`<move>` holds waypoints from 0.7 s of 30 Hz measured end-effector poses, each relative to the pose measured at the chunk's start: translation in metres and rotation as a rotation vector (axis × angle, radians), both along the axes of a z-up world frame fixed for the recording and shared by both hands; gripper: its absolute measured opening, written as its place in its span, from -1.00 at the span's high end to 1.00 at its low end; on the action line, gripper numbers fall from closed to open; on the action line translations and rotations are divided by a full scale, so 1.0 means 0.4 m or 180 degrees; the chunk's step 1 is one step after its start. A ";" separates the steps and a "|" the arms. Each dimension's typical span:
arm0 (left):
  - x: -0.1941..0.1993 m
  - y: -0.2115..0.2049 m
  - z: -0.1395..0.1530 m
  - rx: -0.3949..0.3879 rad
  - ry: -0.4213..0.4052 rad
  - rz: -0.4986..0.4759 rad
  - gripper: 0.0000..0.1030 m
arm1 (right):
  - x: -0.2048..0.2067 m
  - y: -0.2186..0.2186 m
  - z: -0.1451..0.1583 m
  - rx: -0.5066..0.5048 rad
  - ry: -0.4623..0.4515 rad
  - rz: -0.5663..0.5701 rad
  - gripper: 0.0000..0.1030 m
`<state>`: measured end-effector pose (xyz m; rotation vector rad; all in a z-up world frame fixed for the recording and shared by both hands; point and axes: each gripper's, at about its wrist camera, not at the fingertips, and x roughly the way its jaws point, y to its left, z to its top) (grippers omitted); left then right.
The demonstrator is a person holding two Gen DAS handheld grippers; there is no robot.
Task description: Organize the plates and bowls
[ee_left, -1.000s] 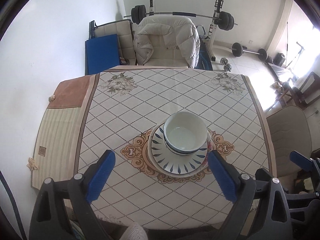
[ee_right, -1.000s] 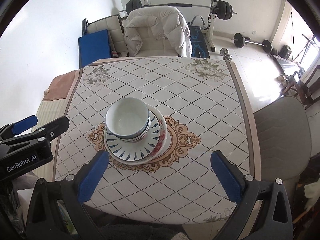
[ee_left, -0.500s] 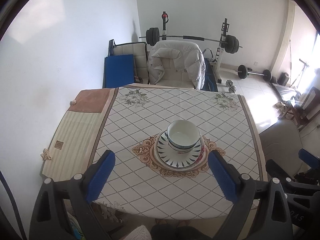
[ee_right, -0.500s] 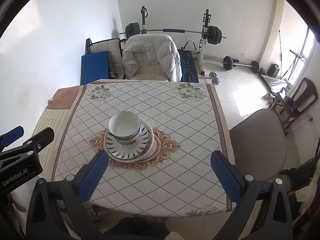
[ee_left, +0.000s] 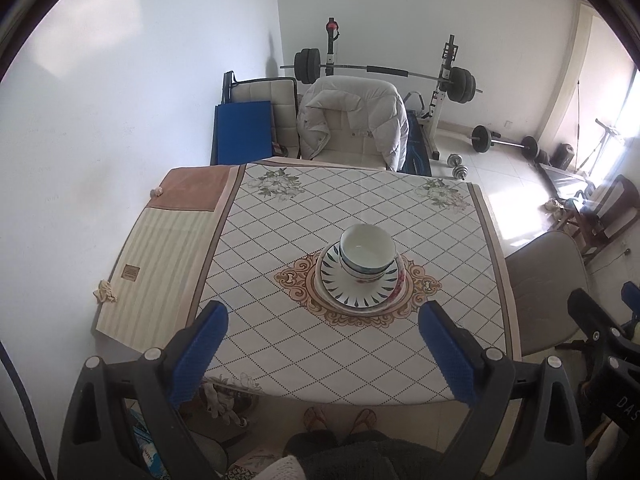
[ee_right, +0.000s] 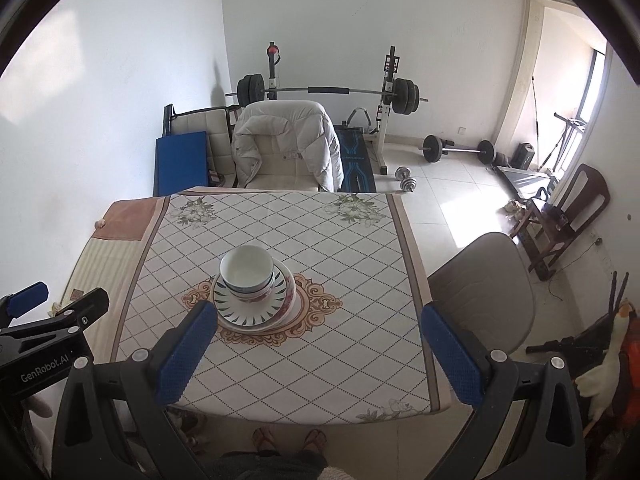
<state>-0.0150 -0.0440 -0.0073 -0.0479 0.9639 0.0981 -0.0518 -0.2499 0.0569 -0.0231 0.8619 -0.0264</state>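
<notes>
A stack of white bowls (ee_left: 367, 251) sits on stacked plates (ee_left: 360, 294), the top plate with dark petal marks, at the middle of the table (ee_left: 280, 320). The stack also shows in the right wrist view, bowls (ee_right: 247, 268) on plates (ee_right: 244, 312). My left gripper (ee_left: 322, 354) is open and empty, held high above the table's near edge. My right gripper (ee_right: 316, 354) is open and empty, also high above the near edge, to the right of the stack. The left gripper's body shows at the left of the right wrist view (ee_right: 48, 336).
A chair with a white jacket (ee_left: 352, 124) stands at the table's far side. A grey chair (ee_right: 484, 292) stands at the right side. A weight bench and barbells (ee_right: 328, 92) lie behind. A striped mat (ee_left: 160, 264) covers the table's left part. The person's feet (ee_right: 286, 438) show below.
Both grippers have pulled up and back from the table, so the stack looks smaller and the near edge and the floor show. Both stay open and empty.
</notes>
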 end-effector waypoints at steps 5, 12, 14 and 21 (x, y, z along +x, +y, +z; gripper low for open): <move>-0.036 0.020 0.019 0.0041 0.0002 0.0010 -0.89 | -0.037 0.018 0.018 0.0009 0.0077 0.0005 -1.00; -0.074 0.052 0.039 0.0090 -0.0030 0.0017 -0.89 | -0.086 0.059 0.034 -0.0050 0.0108 0.0001 -1.00; -0.083 0.061 0.044 0.0098 -0.0035 0.0015 -0.89 | -0.093 0.070 0.044 -0.0061 0.0098 -0.0006 -1.00; -0.111 0.085 0.058 0.0095 -0.0084 -0.0007 -0.89 | -0.120 0.120 0.059 -0.0087 0.0054 0.0045 -1.00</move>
